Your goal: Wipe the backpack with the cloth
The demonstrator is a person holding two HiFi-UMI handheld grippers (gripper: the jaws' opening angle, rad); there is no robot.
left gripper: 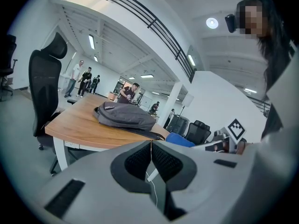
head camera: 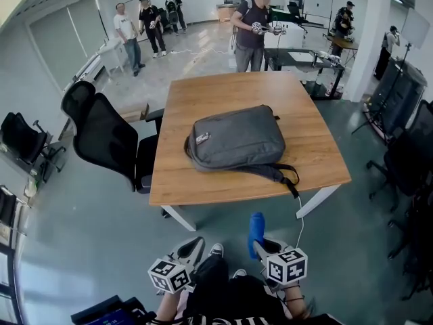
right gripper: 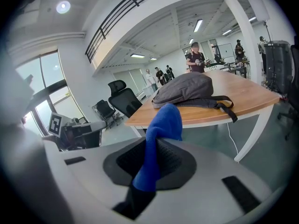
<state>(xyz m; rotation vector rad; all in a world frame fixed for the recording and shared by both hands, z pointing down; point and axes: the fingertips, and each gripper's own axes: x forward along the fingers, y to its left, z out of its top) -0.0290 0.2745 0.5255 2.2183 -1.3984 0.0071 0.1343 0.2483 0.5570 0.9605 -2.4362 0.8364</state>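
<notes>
Grey backpack [head camera: 237, 139] flat on table; blue cloth [right gripper: 156, 143] bunched upright.

wooden table [head camera: 223, 93]; black office chair [head camera: 108, 141] beside it; people [head camera: 128, 29] beyond

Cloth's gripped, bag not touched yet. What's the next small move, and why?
Probably carry the right gripper forward toward the backpack: its jaws are shut on the blue cloth, but it hangs short of the table, the backpack untouched.

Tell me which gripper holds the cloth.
The right gripper: its jaws are clamped on the blue cloth, while the left gripper is shut with nothing between its jaws.
</notes>
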